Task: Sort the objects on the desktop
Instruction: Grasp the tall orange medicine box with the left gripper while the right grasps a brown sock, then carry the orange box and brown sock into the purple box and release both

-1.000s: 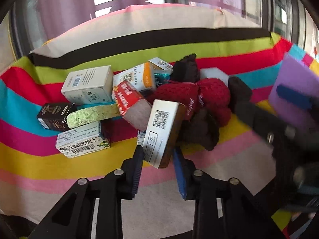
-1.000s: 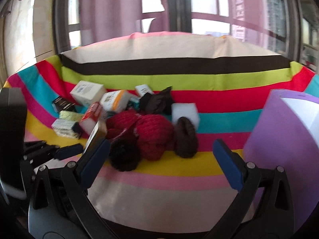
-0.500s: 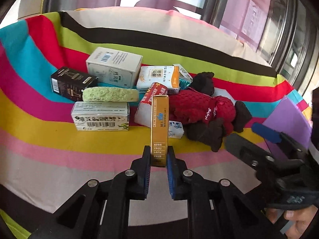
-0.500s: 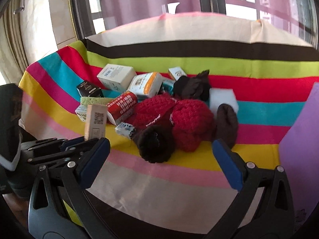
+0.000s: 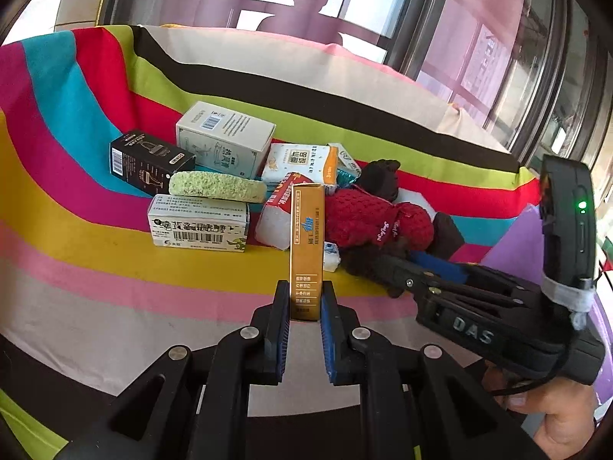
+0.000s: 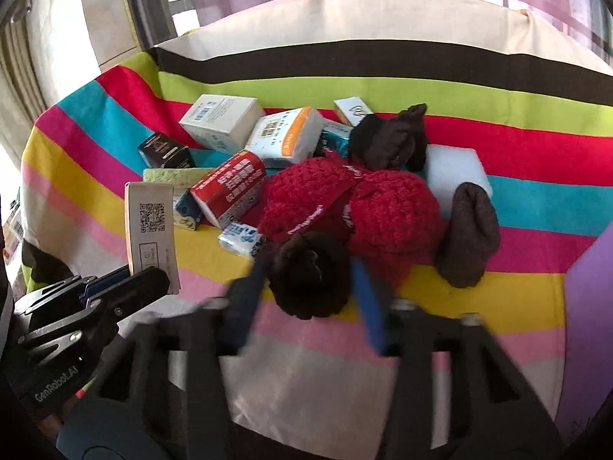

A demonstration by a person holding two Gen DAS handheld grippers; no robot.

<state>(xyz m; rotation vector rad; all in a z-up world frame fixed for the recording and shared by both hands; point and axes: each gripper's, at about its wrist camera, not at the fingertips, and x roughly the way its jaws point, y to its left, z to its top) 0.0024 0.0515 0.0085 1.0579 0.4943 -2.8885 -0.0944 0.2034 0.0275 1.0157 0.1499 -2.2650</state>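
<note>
My left gripper (image 5: 303,316) is shut on a slim gold box (image 5: 306,245) and holds it upright above the striped cloth; the box also shows in the right wrist view (image 6: 151,230). My right gripper (image 6: 310,283) is blurred, its blue fingers (image 6: 367,303) either side of the dark brown pompom (image 6: 306,280) of a red knitted hat (image 6: 356,207). From the left wrist view it (image 5: 440,272) reaches into the pile from the right.
A pile lies mid-cloth: white box (image 5: 224,140), black box (image 5: 147,157), green sponge (image 5: 216,186), barcode box (image 5: 199,226), red-white pack (image 6: 230,188), orange-white pack (image 6: 287,136), white foam block (image 6: 456,168), brown sock (image 6: 469,237). A purple board (image 6: 590,306) stands at the right.
My left gripper has lifted the gold box clear of the pile and drawn back left. My right gripper has moved forward and narrowed around the hat's pompom.
</note>
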